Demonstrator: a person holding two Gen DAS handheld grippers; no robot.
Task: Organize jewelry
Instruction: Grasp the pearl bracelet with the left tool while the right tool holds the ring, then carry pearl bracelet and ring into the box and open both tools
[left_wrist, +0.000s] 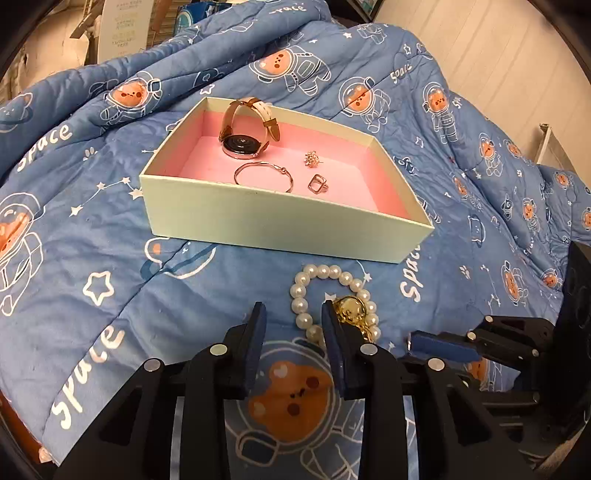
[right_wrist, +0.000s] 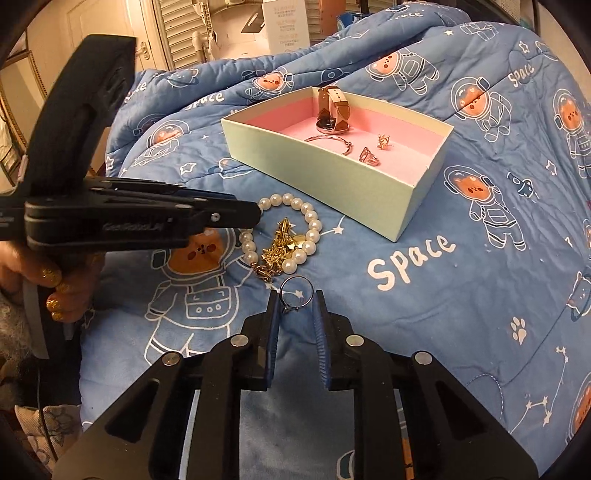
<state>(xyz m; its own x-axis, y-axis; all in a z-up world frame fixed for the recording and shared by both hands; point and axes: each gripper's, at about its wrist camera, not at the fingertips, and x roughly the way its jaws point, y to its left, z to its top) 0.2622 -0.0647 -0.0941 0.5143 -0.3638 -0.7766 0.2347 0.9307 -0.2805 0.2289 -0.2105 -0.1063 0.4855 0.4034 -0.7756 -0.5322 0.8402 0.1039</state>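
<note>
Blue space-bear quilt (right_wrist: 424, 258) carries a pink-lined box (right_wrist: 325, 166) holding a watch (left_wrist: 242, 144), while the open right gripper (right_wrist: 295, 301) straddles a silver ring (right_wrist: 295, 293) and the open left gripper (left_wrist: 293, 314) flanks the pearl bracelet (left_wrist: 314, 291) nearby.

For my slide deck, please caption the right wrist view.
Right gripper open around a silver ring on the quilt, pearl bracelet beside it.

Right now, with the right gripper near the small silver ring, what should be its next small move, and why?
Probably close the right gripper gently on the silver ring. The ring sits between its open fingertips on the blue quilt, not yet pinched. The box already holds the watch, bangle, square ring and earring, so this ring likely goes there next.
</note>
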